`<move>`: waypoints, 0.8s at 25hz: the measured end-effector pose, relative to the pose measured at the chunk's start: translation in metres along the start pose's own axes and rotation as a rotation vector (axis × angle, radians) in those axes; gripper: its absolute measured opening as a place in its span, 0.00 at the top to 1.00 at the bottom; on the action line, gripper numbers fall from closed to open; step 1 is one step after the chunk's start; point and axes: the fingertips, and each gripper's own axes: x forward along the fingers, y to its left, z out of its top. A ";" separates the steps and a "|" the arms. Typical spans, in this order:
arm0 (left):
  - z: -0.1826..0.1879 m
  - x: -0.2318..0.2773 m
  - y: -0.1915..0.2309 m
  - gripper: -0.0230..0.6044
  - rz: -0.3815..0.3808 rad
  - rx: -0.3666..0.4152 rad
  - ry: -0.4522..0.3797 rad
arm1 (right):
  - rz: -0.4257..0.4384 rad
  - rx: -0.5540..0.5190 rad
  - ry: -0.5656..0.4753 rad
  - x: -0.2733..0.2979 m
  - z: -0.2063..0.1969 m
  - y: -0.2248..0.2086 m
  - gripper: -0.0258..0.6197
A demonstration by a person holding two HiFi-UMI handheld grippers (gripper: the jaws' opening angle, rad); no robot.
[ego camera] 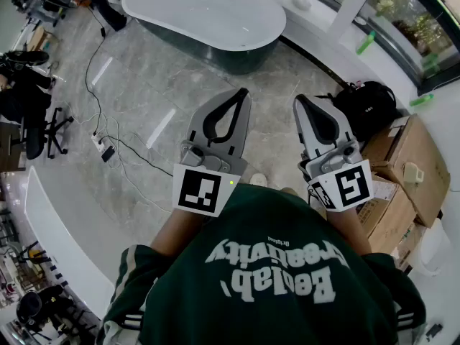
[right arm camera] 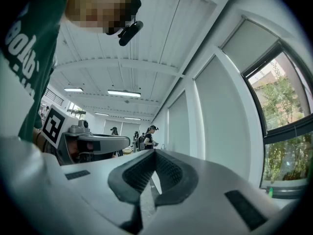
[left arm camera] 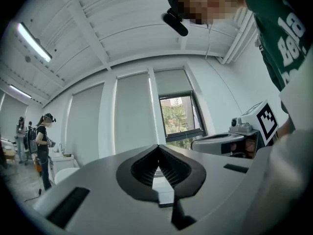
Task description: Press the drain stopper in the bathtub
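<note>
My left claw (ego camera: 243, 93) and right claw (ego camera: 299, 100) are pressed together, empty, with the white oval bathtub (ego camera: 201, 9) far off at 12 o'clock, its stopper unseen, so the black floor cables (ego camera: 128, 146) at 10 o'clock could trip me.

from the person, the bathtub (ego camera: 201, 16) stands at 12 o'clock. the grey floor (ego camera: 183, 85) between it and the left claw (ego camera: 244, 93) and right claw (ego camera: 299, 100) lies open. at 10 o'clock, cables (ego camera: 118, 144) and a power strip (ego camera: 106, 149) trail over the floor. at 9 o'clock stands an office chair (ego camera: 36, 131). a black backpack (ego camera: 368, 105) at 2 o'clock and cardboard boxes (ego camera: 410, 157) at 3 o'clock crowd the right side. both claws are closed on nothing.
</note>
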 end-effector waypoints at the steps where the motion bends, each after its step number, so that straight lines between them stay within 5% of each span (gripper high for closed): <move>1: 0.000 -0.001 0.000 0.95 0.000 0.004 0.001 | 0.000 0.000 0.000 0.000 0.001 0.000 0.94; 20: 0.000 0.007 -0.017 0.95 -0.008 0.013 0.026 | -0.018 0.059 -0.038 -0.018 0.003 -0.015 0.94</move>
